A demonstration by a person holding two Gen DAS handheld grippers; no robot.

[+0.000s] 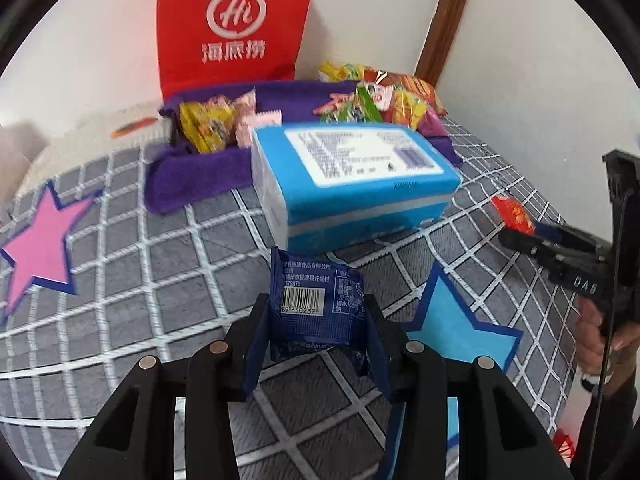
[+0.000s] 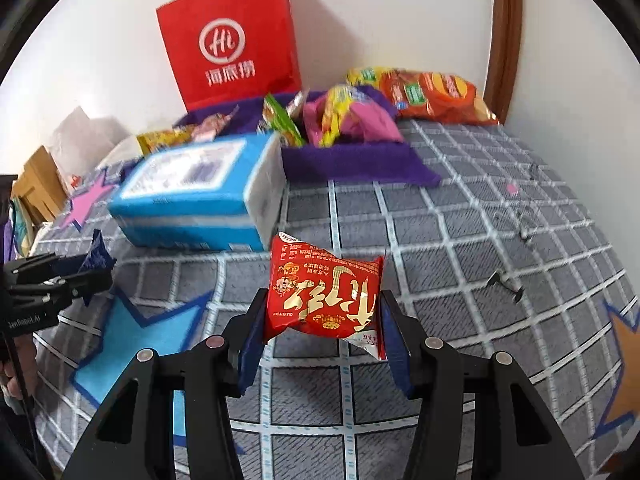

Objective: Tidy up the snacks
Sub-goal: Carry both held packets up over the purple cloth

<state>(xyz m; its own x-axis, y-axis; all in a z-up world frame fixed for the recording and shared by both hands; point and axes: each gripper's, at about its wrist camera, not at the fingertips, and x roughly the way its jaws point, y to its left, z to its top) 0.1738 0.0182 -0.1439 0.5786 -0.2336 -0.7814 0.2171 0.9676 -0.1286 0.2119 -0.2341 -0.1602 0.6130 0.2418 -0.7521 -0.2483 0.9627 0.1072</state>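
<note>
Left gripper (image 1: 316, 320) pinches a small dark-blue foil snack packet (image 1: 316, 304) between its pads, barcode side up, lifted clear of the grey grid-patterned bedcover (image 1: 192, 264); packet's lower edge is hidden behind the fingers. Right gripper (image 2: 322, 312) has its jaws clamped on a small red foil snack packet (image 2: 324, 292), print upside down, also off the cover (white corner pokes out by the right pad). One packet per gripper.

Just ahead of both sets of jaws: one blue-and-white rectangular tissue pack (image 1: 352, 184), label up, text too blurred to read. Left of the left jaws a pink star (image 1: 36, 244) printed on the cover, right of them a light-blue star (image 1: 452, 320), partly cut off by the fingers.

Beyond the tissue pack: purple felt tray (image 2: 352, 160), two compartments as far as I can tell. Left one holds yellow and pink wrapped snacks (image 1: 216, 124), right one green, yellow and pink packets (image 2: 340, 120); count unclear, they overlap. An orange chip bag (image 2: 436, 96) lies past the tray's right end.

Farthest, against the white wall: one red paper shopping bag (image 2: 236, 48), white logo.
</note>
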